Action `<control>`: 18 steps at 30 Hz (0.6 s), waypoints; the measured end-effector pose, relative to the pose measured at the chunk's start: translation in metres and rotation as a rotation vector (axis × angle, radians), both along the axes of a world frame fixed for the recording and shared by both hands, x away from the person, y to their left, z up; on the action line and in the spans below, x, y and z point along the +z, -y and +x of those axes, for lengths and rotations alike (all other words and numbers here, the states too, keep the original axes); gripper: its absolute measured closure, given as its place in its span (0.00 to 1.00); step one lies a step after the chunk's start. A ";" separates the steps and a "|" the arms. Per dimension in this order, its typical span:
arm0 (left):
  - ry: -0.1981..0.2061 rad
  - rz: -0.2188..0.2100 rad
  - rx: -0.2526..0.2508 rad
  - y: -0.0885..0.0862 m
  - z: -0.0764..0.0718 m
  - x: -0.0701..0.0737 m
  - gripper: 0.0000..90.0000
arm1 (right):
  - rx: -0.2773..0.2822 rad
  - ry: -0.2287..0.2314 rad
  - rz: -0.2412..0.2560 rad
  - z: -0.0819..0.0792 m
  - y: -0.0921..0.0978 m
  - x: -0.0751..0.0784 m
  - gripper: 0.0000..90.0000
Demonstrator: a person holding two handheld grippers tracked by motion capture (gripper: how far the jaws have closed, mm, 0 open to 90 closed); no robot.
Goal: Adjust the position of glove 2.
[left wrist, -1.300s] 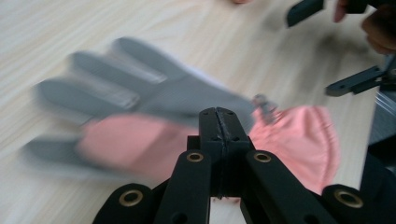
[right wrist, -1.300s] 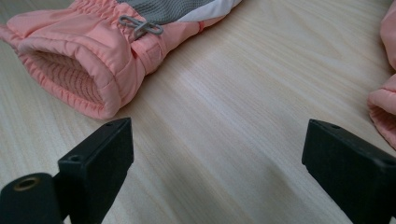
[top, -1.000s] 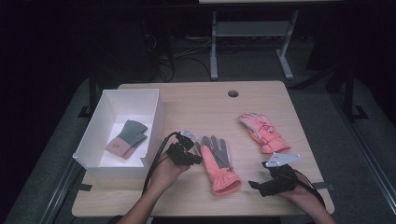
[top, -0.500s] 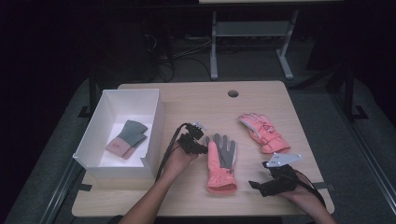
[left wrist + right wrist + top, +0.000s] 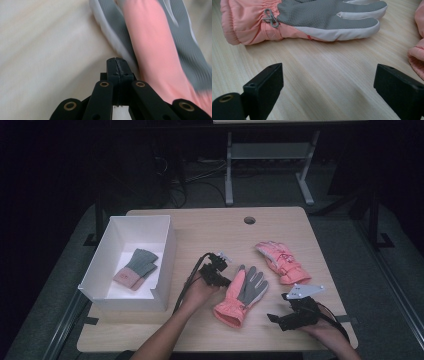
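right gripper [image 5: 274, 319] sits nearest, jaws spread wide, facing the pink padded glove with grey palm [image 5: 242, 295] lying cuff-near, fingers-far on the wooden table [image 5: 200, 227]; left gripper [image 5: 226, 281], jaws pressed together, touches its thumb side, nearer.

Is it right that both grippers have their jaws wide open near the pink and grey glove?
Not quite. Only the right gripper is wide open, as the right gripper view shows. The left gripper has its jaws closed together beside the pink and grey glove, as the left gripper view shows.
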State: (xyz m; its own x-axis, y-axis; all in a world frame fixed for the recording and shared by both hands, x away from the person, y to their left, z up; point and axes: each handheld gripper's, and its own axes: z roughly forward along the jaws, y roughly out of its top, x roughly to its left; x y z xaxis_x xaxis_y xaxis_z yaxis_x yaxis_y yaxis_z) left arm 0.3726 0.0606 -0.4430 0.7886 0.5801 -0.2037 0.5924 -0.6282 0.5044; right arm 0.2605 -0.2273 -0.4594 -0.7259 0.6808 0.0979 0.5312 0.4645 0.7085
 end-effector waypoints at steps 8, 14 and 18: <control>-0.030 -0.012 -0.053 -0.026 -0.037 0.006 1.00 | -0.012 0.010 0.002 0.000 0.003 0.002 0.10; -0.062 -0.034 -0.131 -0.018 -0.057 0.003 1.00 | -0.046 0.019 0.016 -0.002 0.012 0.007 0.10; -0.060 -0.037 -0.169 -0.005 -0.063 0.004 1.00 | -0.048 0.008 0.019 -0.010 0.018 0.008 0.10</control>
